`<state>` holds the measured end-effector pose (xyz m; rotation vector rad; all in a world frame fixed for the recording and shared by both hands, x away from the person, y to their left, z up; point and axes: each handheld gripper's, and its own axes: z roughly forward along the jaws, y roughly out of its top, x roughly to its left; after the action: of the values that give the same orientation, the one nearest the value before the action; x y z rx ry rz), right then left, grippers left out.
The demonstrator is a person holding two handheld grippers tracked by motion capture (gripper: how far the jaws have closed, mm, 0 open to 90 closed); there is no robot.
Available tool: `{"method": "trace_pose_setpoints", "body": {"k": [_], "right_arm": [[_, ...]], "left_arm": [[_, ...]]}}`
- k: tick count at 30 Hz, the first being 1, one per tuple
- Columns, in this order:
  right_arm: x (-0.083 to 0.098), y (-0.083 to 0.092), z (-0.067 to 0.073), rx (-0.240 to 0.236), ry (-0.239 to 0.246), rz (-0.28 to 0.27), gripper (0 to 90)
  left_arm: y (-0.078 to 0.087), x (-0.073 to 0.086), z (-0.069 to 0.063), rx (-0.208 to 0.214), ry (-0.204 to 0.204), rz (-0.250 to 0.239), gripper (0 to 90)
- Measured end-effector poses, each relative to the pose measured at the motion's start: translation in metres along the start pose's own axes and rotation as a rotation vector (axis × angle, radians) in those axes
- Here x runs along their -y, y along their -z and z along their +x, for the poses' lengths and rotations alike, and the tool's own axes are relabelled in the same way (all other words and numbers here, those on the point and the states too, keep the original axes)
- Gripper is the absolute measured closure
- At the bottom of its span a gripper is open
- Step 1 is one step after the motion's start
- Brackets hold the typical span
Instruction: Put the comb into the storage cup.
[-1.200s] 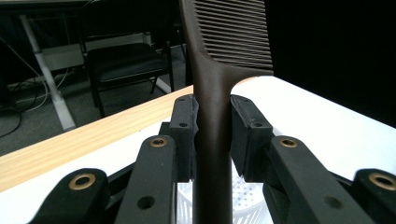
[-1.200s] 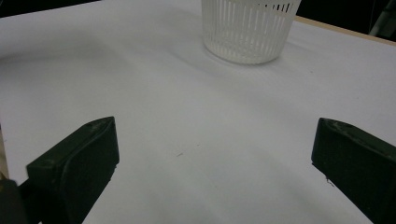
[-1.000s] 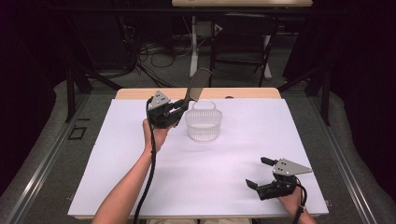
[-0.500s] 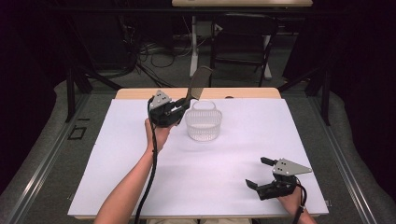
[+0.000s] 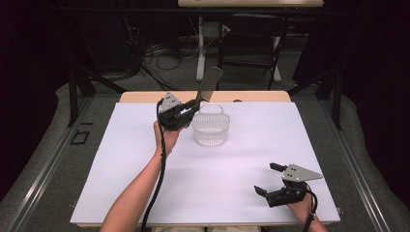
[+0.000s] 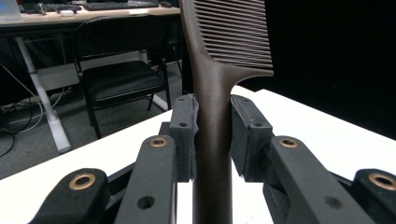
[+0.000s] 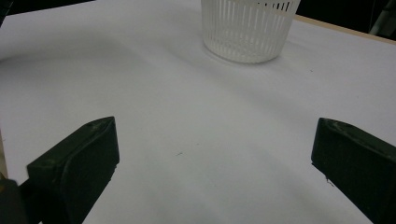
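A dark brown comb (image 5: 209, 84) (image 6: 212, 116) stands nearly upright in my left gripper (image 5: 189, 107) (image 6: 212, 133), whose pads press on its handle from both sides, teeth end up. That gripper hovers just left of a white slatted plastic basket (image 5: 211, 126) (image 7: 247, 28) at the back middle of the white table (image 5: 145, 183). My right gripper (image 5: 269, 178) (image 7: 215, 154) rests low near the front right of the table, open, with nothing but bare table between its jaws.
A black folding chair (image 6: 116, 70) and desk legs (image 5: 199, 48) stand on the floor beyond the table's far wooden edge (image 5: 145, 96). Cables lie on the floor behind. The person's forearms come in from the front edge.
The left gripper with the comb has shifted slightly toward the basket, and the comb has tipped a little. The right gripper has stayed put.
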<state>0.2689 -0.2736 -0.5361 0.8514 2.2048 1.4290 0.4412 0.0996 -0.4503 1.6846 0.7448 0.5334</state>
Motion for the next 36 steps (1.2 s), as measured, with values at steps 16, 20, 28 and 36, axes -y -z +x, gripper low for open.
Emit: {"method": "trace_pose_setpoints", "body": {"k": [16,20,28,36], "right_arm": [[0.000,0.001,0.000,0.001,0.001,-0.002,0.6],[0.000,0.000,0.000,0.000,0.000,-0.002,0.6],[0.000,0.001,-0.001,0.002,-0.001,-0.001,0.7],[0.000,0.000,-0.001,-0.002,-0.002,-0.003,0.6]], "left_arm": [[-0.010,0.002,-0.003,0.007,-0.014,-0.029,72.4],[-0.011,0.003,-0.003,0.014,-0.022,-0.038,72.3],[-0.015,0.002,-0.003,0.021,-0.027,-0.050,72.3],[-0.018,0.002,-0.004,0.033,-0.030,-0.074,72.4]]}}
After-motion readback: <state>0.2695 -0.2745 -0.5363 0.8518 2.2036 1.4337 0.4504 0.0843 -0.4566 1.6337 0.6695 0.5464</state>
